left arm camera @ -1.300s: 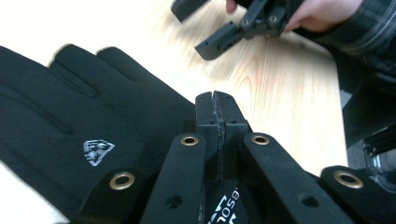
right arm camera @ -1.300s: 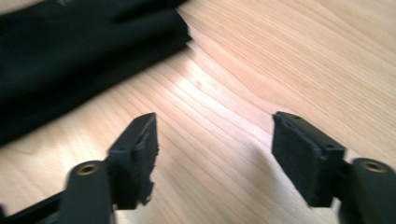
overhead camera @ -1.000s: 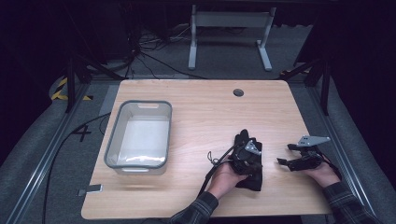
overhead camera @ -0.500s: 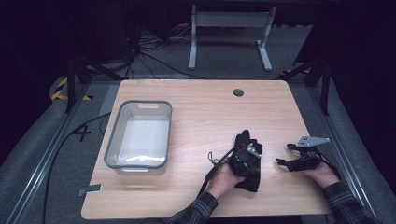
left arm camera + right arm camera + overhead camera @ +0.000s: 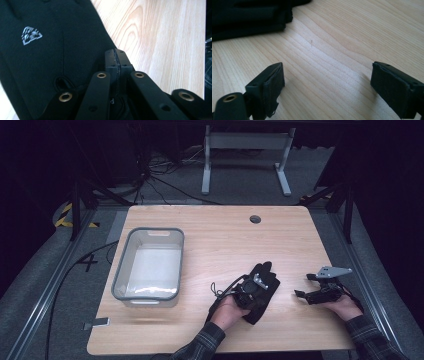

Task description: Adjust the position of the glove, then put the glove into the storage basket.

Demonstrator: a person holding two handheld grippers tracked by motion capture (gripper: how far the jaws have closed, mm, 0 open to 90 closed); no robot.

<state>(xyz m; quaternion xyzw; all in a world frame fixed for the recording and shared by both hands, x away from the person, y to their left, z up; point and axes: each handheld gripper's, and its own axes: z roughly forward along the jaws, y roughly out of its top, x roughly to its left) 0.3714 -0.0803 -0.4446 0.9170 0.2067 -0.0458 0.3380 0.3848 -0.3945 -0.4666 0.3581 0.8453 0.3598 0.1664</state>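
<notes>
1 black glove [image 5: 262,287] with a silver emblem, left fingers clenched on it, right fingers released.

On the desk [image 5: 220,235], the tub [image 5: 148,266] sits at the left. The glove [image 5: 263,292] lies right of it, under the left claw [image 5: 259,281]; the right claw [image 5: 305,287] is farther right.
</notes>
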